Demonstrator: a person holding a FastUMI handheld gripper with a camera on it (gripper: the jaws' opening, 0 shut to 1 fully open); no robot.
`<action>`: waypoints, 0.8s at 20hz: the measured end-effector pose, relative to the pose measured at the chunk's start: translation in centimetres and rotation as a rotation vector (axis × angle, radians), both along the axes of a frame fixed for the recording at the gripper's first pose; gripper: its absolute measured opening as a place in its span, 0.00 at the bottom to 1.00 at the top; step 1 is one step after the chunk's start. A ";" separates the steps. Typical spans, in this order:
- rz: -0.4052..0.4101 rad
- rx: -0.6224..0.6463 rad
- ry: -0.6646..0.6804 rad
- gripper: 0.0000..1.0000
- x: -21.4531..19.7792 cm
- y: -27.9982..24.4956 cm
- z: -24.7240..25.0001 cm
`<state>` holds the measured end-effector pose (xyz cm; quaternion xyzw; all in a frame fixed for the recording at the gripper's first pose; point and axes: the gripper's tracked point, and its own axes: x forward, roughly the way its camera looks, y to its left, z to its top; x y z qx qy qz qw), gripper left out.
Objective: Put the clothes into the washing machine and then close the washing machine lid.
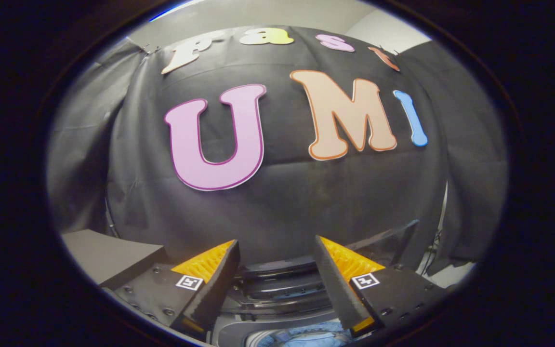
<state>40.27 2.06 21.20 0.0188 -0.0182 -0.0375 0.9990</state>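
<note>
1. Claw [276,262] sits at the lower centre of the frame, fingers spread wide with a clear gap between them; nothing is pinched. It points level toward the black cloth wall [282,212], not down at the machine.

2. Through the gap and just below the fingers: the washing machine [277,294], seen from above and behind its opening. Dark ribbed rear deck runs between the fingers; at the bottom centre a slice of the open tub mouth with something bluish-white inside [301,337]. Could be clothes already in the drum, could be the drum itself; too little shows to say.

3. Lid [393,241]: the dark panel rising behind the right finger, lower right of the frame, looks like the lid standing raised. Judgement only, since the finger covers much of it.

4. Handling of the lid, as I judge it: stiff, flat, hinged at the back, moderately light but likely smooth and slippery on its face. Best purchase is the free upper edge, pinched or pushed from behind so it swings forward and down. Lower it gently; a dropped lid slams.

5. Orientation: its long axis appears to run side to side across the machine, free edge pointing up and tilted toward the wall.

6. Lower left of the frame: a grey slab, possibly a counter [109,255], beside the machine.

7. Clothes, if more remain, will be soft and limp; gather at a bunched fold.
</note>
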 end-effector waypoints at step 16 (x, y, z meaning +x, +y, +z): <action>-0.033 -0.151 0.403 0.97 -0.7 -0.6 -12.3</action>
